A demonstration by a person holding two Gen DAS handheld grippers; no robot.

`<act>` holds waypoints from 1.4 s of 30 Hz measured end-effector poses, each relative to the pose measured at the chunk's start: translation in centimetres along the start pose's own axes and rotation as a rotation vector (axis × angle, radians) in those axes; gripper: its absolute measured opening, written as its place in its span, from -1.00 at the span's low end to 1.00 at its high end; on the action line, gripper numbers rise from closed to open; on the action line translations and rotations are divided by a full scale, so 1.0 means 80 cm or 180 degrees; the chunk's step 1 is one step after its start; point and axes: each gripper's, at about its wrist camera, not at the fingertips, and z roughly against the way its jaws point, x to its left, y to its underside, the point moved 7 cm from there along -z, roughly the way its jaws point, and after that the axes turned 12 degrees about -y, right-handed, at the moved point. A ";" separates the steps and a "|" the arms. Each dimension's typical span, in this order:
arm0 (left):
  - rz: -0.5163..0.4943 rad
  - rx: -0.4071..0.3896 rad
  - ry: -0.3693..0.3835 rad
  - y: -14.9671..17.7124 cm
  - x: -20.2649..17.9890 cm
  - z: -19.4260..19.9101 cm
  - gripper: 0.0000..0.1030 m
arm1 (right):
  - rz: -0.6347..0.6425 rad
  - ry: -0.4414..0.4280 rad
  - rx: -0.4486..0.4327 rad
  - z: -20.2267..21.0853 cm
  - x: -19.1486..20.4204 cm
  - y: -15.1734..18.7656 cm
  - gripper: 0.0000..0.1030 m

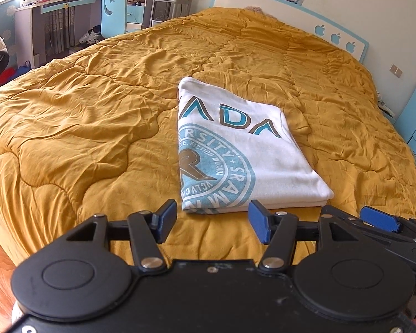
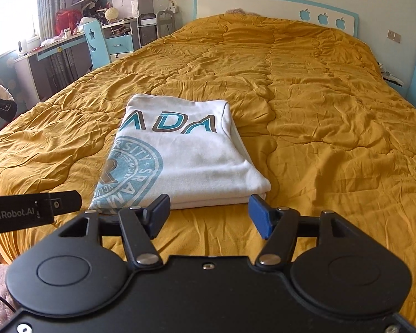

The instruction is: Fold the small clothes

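Folded white shirt (image 1: 235, 149) flat on the yellow bed (image 1: 83, 116), near its front edge. Left tool (image 1: 213, 217) and right tool (image 2: 209, 213) wide open, empty, just short of it.

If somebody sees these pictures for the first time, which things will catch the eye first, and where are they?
First comes the white T-shirt with its teal print, folded into a neat rectangle on the mustard-yellow quilt that covers the whole bed. Just before its near edge, the left gripper and the right gripper both stand open and hold nothing. Behind the bed is a white and blue headboard with apple shapes.
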 end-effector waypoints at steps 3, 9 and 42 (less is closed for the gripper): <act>-0.0015 -0.0025 0.0035 -0.001 -0.002 0.003 0.17 | 0.0009 0.0007 0.0003 0.001 0.002 0.001 0.24; -0.0058 0.0001 -0.0034 0.000 -0.006 -0.002 0.18 | 0.0081 0.0082 -0.0013 0.003 0.005 -0.001 0.28; -0.0170 0.0085 -0.0234 0.005 -0.009 -0.012 0.19 | 0.0087 0.0049 0.0051 -0.003 0.010 0.000 0.34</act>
